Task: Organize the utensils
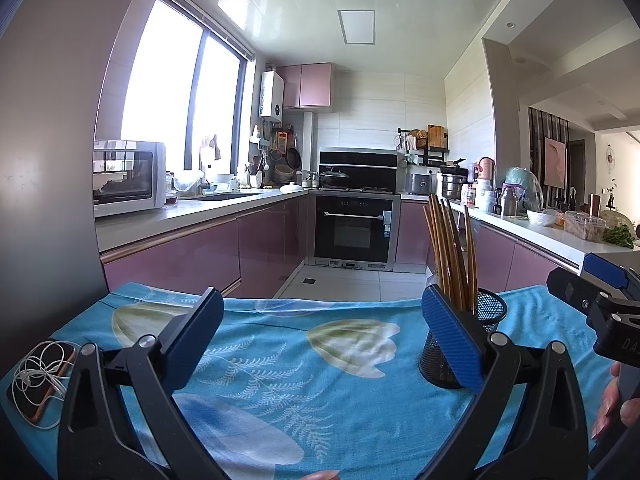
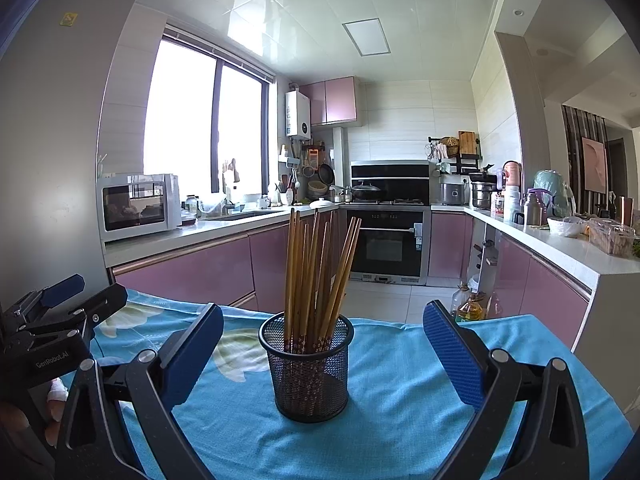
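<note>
A black mesh holder (image 2: 309, 372) stands upright on the blue floral cloth (image 2: 400, 400) and holds several brown chopsticks (image 2: 316, 276) that fan upward. My right gripper (image 2: 323, 356) is open and empty, its blue pads on either side of the holder without touching it. In the left wrist view the holder (image 1: 488, 320) and chopsticks (image 1: 452, 252) stand just behind the right pad. My left gripper (image 1: 323, 344) is open and empty over bare cloth (image 1: 304, 360), left of the holder. Each gripper shows at the edge of the other's view.
A phone with tangled white earphones (image 1: 40, 376) lies at the cloth's left edge. The table's far edge (image 1: 320, 302) drops to the kitchen floor. A grey fridge (image 1: 48, 160) stands at the left. Oil bottles (image 2: 470, 306) stand on the floor at the right.
</note>
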Tool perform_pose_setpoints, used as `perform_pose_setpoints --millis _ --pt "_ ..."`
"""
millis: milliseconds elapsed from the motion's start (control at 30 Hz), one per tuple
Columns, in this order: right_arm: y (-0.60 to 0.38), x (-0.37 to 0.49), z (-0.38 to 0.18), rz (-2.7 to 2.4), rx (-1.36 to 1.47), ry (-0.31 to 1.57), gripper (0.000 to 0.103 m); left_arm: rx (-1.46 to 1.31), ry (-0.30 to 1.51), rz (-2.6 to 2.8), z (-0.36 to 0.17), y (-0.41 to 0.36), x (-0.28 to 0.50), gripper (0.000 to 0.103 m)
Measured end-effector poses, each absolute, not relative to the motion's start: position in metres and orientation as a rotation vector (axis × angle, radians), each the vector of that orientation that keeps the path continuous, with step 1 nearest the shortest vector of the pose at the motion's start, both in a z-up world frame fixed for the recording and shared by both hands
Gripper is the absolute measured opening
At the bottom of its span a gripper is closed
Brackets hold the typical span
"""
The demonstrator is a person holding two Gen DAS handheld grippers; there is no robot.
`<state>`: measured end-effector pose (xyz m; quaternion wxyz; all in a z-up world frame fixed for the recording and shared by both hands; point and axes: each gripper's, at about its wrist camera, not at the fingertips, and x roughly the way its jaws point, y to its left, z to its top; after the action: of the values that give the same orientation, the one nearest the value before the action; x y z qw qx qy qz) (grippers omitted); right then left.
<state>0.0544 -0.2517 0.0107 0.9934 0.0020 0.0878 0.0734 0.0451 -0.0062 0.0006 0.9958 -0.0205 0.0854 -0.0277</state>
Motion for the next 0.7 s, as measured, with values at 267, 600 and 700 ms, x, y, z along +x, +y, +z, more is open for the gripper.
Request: perform_pose_setpoints --millis 267,600,700 --pt "-0.2524 0.0537 0.0116 0.141 0.001 0.176 0.097 -0.045 0.178 -0.058 -0.0010 -0.0037 0.0471 0.098" --pt "-0.2547 0.0547 0.0148 0.135 0.004 0.173 0.097 -0.041 0.181 -0.057 -0.0002 -0.0033 0.0462 0.098" --pt "-0.2549 0.0550 0.0151 0.136 0.004 0.172 0.097 -0.039 0.181 -0.057 -0.0002 -0.0028 0.0459 0.098"
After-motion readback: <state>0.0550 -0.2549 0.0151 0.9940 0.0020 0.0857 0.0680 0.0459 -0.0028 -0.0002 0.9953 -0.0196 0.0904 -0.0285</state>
